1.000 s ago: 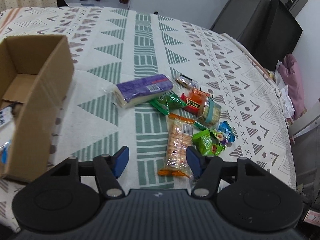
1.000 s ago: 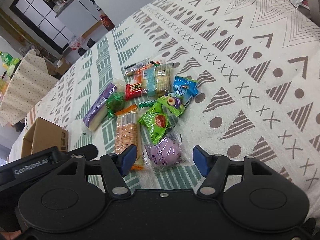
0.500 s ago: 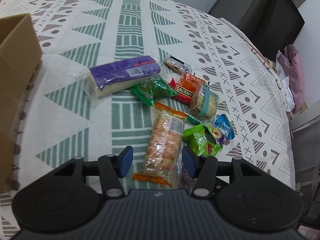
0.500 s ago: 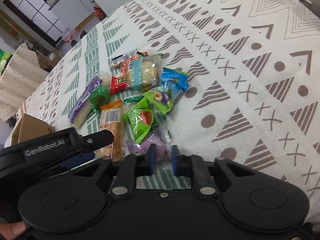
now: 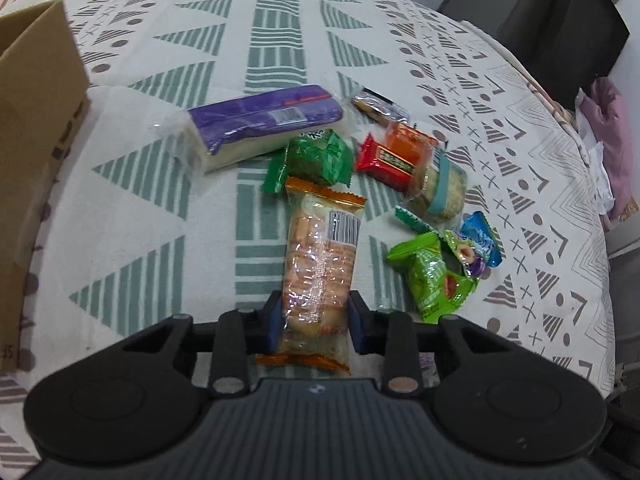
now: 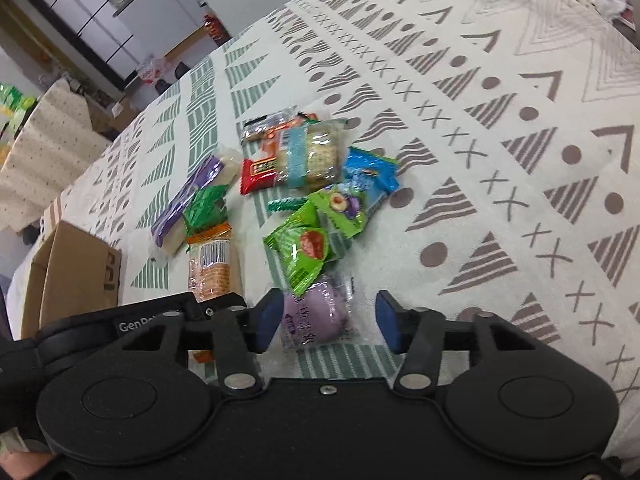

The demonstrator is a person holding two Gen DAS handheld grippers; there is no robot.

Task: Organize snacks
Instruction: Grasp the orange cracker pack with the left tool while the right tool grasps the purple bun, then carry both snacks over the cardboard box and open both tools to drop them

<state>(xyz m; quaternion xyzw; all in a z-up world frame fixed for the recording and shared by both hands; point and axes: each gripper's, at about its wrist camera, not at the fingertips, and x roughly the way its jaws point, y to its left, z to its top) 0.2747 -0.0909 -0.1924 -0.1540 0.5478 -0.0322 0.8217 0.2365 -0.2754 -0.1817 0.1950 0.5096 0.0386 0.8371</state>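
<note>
Glossy plastic cracker pack (image 5: pixel 320 264), matt cloth (image 5: pixel 132 216)

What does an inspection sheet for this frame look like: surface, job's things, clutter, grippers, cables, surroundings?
Surface: patterned tablecloth, white with green and brown shapes.
Job's things: long cracker pack lying between the left fingers; purple bun packet between the right fingers; purple wafer pack, round cracker stack, red bar, green and blue candies loose in a heap; cardboard box at the left edge.
Clutter: nothing seen beyond the snacks.
Grippers: left gripper closed against the cracker pack; right gripper open, pads apart from the bun packet.
Cables: nothing seen.
Surroundings: dark cabinet, pink cloth, window.
</note>
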